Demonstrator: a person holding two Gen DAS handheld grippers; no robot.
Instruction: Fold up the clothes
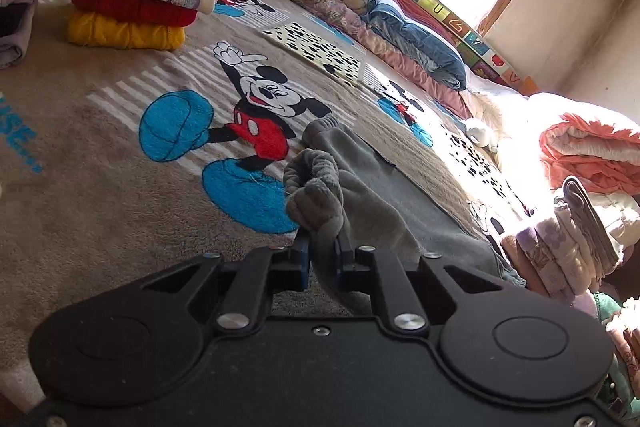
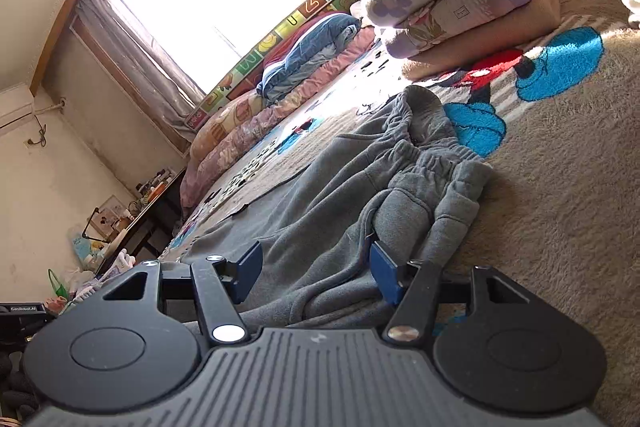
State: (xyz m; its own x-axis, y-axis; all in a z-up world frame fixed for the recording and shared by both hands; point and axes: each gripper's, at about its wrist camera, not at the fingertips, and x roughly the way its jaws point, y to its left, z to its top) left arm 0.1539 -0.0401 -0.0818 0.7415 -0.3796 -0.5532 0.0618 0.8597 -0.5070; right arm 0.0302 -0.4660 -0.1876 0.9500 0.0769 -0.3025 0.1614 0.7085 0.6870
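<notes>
**Grey fleece trousers pinched at the waistband on the bed**

Grey fleece is clamped between the left gripper (image 1: 322,247) fingers, which are nearly closed on a bunched fold of the grey trousers (image 1: 360,187) at the elastic waistband. That fold is lifted off the bed (image 1: 100,227), and the rest of the garment trails away to the right, lying flat on the beige cartoon-mouse blanket (image 1: 240,99).

The right gripper (image 2: 316,267) has its blue fingers (image 2: 384,271) about half open, set low over the grey trousers (image 2: 320,179); cloth lies between them, but the pads are not pressing on it. In this view the trousers' long axis runs from the gathered waistband near the blanket's blue patches back toward the far left, legs pointing away.

Only the left wrist view shows the folded stack (image 1: 132,7) of yellow, red and cream clothes near the bed's far left corner. Only the right wrist view shows the curtain (image 2: 132,55) and a cluttered desk (image 2: 152,203). Both show pillows along the window edge.
</notes>
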